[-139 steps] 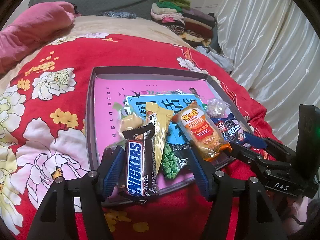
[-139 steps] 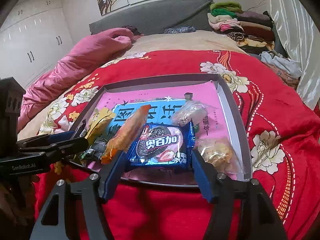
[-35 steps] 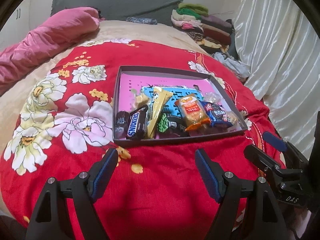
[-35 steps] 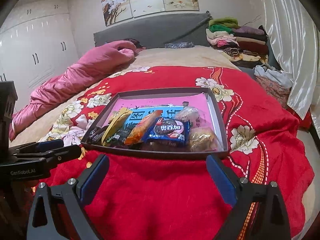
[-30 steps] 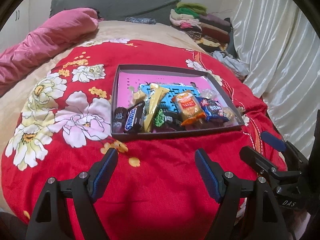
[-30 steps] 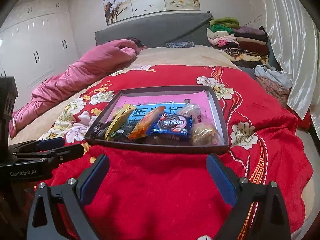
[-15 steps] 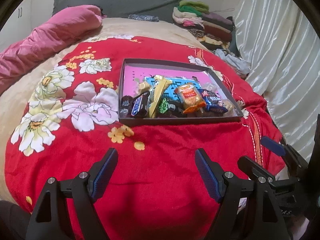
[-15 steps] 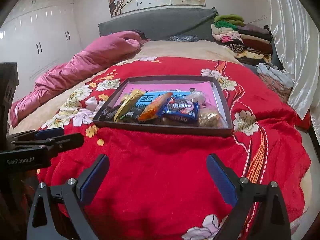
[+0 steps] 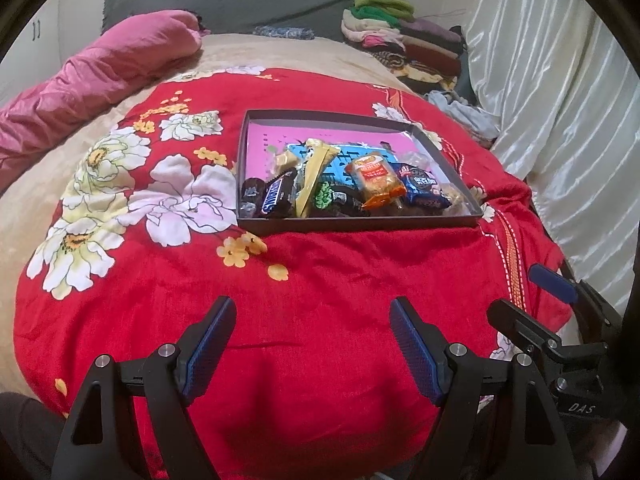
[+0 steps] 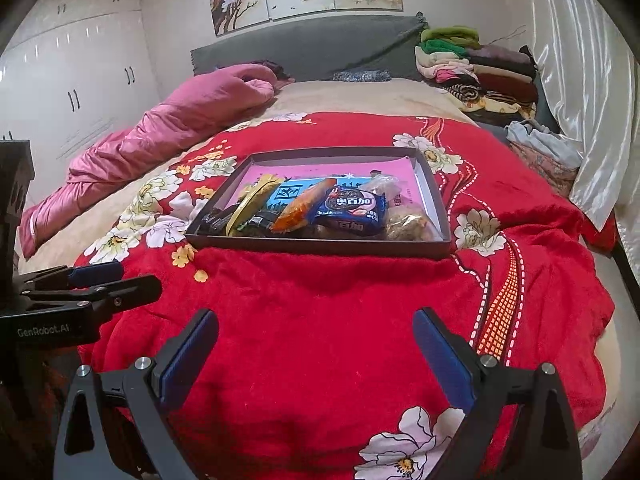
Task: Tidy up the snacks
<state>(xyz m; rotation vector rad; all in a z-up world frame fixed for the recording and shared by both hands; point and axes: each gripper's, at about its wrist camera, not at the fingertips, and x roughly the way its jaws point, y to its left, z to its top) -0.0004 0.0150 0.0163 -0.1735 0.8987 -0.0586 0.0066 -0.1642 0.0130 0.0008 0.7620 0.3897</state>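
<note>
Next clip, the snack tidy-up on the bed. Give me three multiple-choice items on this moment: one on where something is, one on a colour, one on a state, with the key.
1. Where do the snacks lie?
A. scattered on the blanket
B. in the tray
C. on the pink quilt

2. What colour is the blanket under the tray?
A. red with flowers
B. plain grey
C. blue striped

3. How do the two grippers stand?
A. both shut on snacks
B. the left holds the Snickers bar
C. both open and empty

Key: 1 B, the wrappers, among them the Snickers bar and the blue cookie pack, sit in a row inside the tray's walls. 2 A, red cloth with white and yellow flowers shows all round the tray. 3 C, the left gripper and the right gripper each show spread fingers with only blanket between them.
</note>
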